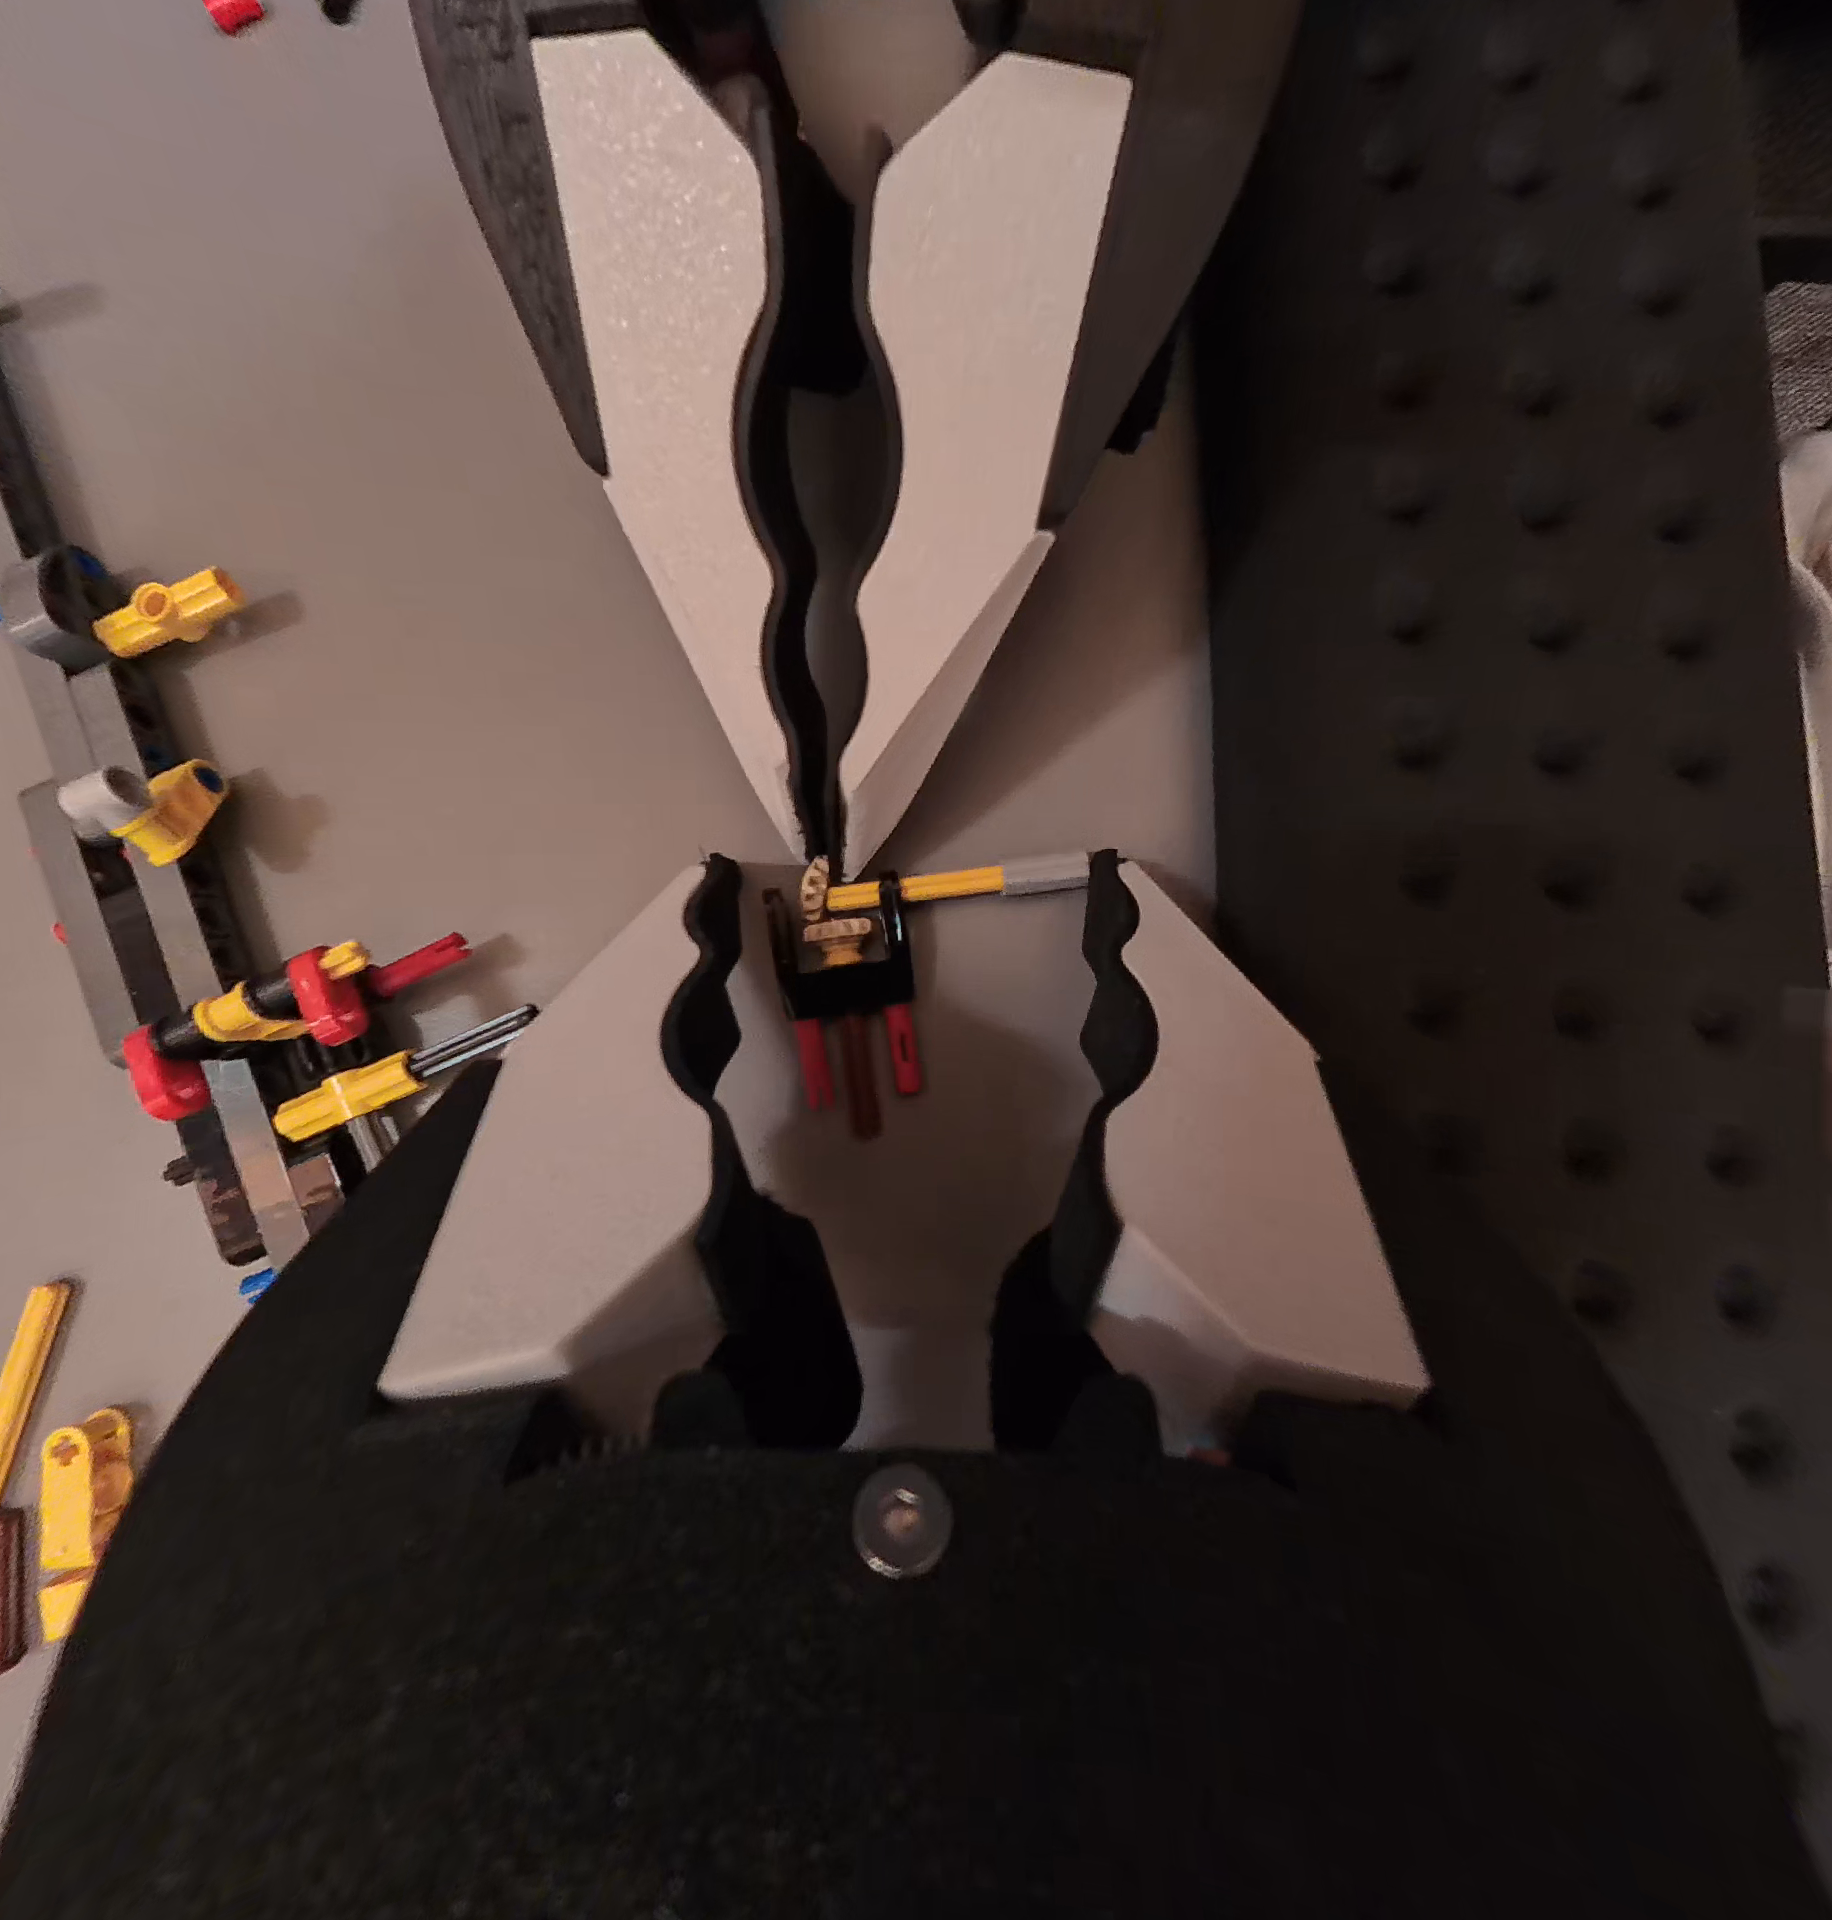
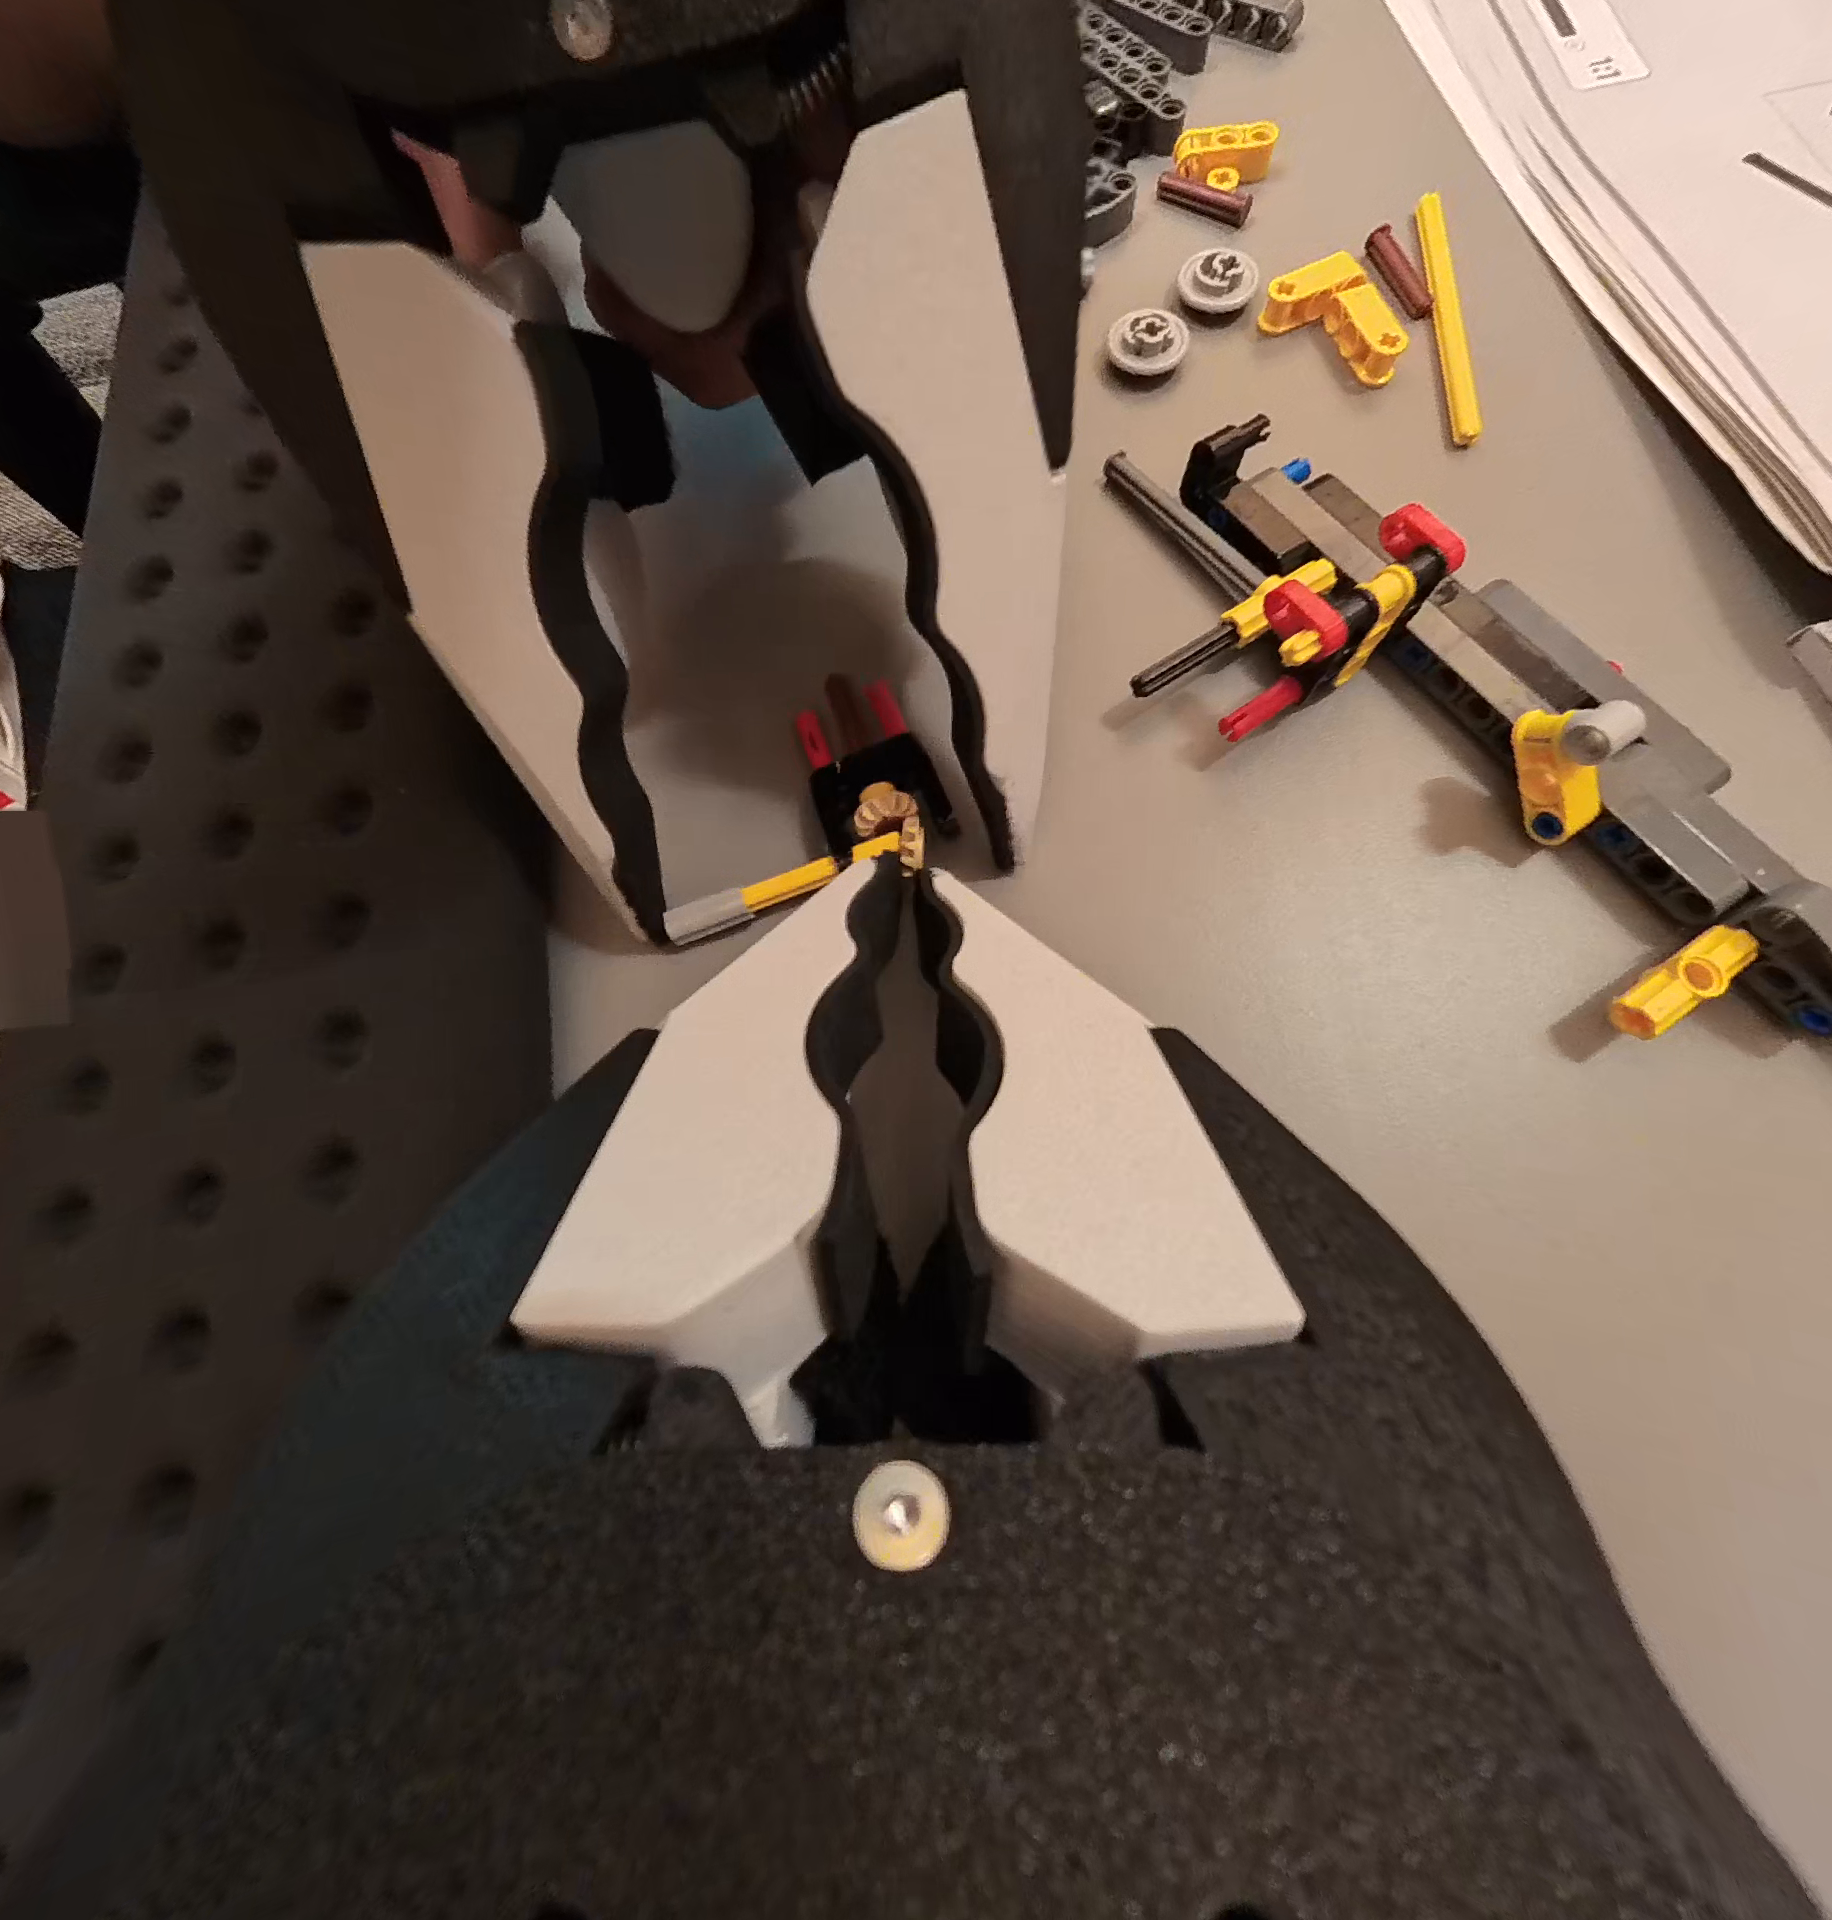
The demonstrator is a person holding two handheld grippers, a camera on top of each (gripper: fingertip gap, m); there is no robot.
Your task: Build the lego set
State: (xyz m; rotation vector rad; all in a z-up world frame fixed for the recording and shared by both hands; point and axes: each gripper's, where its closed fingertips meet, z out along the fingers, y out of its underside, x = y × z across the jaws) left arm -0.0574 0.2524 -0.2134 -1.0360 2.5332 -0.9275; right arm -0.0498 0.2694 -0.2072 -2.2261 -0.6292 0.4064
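Observation:
A small gear assembly [image 1: 855, 977] has a black frame, tan gears, two red pins and a brown pin. It lies on the grey table between the fingers of my left gripper [image 1: 912, 862], which is open. Its yellow axle [image 1: 953, 883] has a grey sleeve that reaches my left gripper's right fingertip [image 1: 1104, 873]. My right gripper [image 2: 896, 878] comes from the opposite side and is shut, pinching the assembly [image 2: 870, 790] at its tan gear end. In the right wrist view my left gripper [image 2: 824, 883] straddles the assembly. In the left wrist view my right gripper [image 1: 818, 831] shows from above.
A long grey and black beam build [image 2: 1463, 675] with yellow and red connectors lies beside the grippers and also shows in the left wrist view [image 1: 164, 935]. Loose yellow, brown and grey parts [image 2: 1333, 312] and an instruction booklet [image 2: 1670, 260] lie beyond. A dark studded baseplate [image 1: 1514, 727] borders the other side. The grippers are tip to tip, or close to it.

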